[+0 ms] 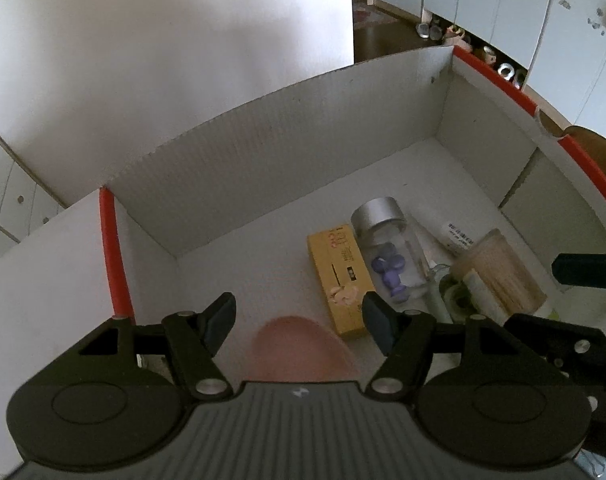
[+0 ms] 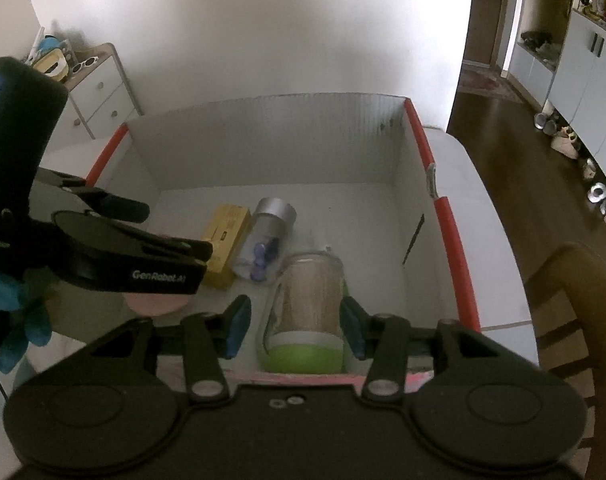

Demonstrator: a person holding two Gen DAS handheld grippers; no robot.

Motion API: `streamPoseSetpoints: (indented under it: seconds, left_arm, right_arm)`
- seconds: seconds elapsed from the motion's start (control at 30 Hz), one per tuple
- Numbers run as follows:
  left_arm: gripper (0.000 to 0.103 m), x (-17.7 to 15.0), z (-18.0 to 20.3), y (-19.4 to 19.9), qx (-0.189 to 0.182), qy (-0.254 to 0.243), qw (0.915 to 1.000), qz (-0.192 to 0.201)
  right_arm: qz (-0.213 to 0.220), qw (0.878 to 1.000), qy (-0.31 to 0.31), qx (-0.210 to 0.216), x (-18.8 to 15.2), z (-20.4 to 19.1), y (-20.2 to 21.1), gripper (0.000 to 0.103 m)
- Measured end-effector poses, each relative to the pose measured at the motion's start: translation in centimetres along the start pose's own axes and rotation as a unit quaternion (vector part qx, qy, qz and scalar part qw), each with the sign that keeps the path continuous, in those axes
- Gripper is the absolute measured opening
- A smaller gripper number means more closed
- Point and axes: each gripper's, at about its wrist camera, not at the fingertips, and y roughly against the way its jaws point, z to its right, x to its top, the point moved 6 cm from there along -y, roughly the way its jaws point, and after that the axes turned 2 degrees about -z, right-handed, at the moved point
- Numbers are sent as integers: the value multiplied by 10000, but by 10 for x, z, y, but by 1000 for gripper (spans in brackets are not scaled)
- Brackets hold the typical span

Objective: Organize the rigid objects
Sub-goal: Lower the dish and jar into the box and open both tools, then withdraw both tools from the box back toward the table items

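A white cardboard box (image 1: 263,160) with red edge strips holds the objects. On its floor lie a yellow carton (image 1: 341,276), a clear jar with a silver lid and purple pins (image 1: 387,252), a white tube (image 1: 451,236) and a toothpick jar with a green cap (image 2: 307,304). My right gripper (image 2: 295,332) is open and straddles the toothpick jar; its left pad stands apart from the jar. My left gripper (image 1: 299,320) is open above a blurred pink round thing (image 1: 303,348), with its pads clear of it.
The box sits on a white table (image 2: 487,208). A wooden chair (image 2: 575,292) stands to the right. A white drawer unit (image 2: 99,92) stands against the far wall. A blue-gloved hand (image 2: 7,308) holds the left gripper (image 2: 171,230).
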Motion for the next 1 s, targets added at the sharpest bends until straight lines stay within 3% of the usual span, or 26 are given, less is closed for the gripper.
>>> streamPoseSetpoints:
  seconds: [1.0]
  left_arm:
    - [71,-40,-4,107,-485,32,9952,848]
  right_arm:
    - [665,9973,-306,79,-26,-27,91,64]
